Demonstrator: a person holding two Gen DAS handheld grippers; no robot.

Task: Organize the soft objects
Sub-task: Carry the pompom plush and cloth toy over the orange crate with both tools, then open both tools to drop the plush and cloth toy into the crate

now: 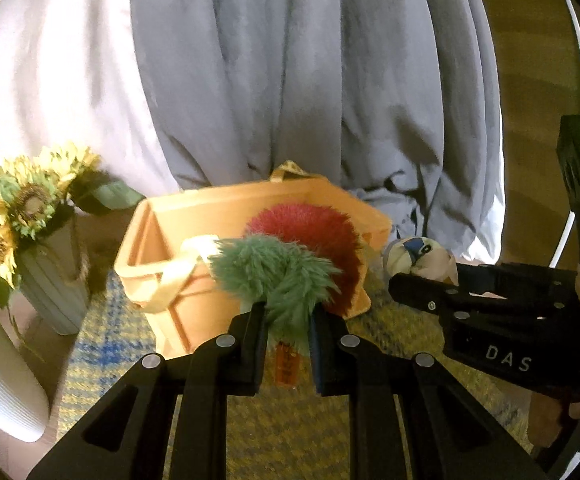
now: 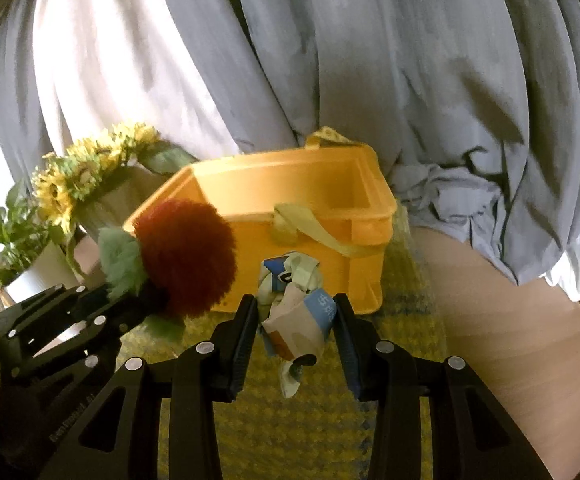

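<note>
left hand-held gripper (image 1: 288, 322): pinching fuzzy plush (image 1: 290, 256), orange bin (image 2: 310, 184) just ahead
right hand-held gripper (image 2: 296, 320): pinching crumpled cloth toy (image 2: 298, 312)
tip: clear rim, then release

White letters "DAS" readable on black body of right gripper (image 1: 422, 280), at 4 o'clock in left wrist view. Faint embossed lettering on black left gripper (image 2: 146, 304) body, at 8 o'clock in right wrist view, too blurred to read. Blue print on crumpled white-and-blue soft toy (image 2: 298, 312) illegible. Orange tag (image 1: 288, 364) under green fluffy plush (image 1: 278, 276): marks unreadable.
</note>
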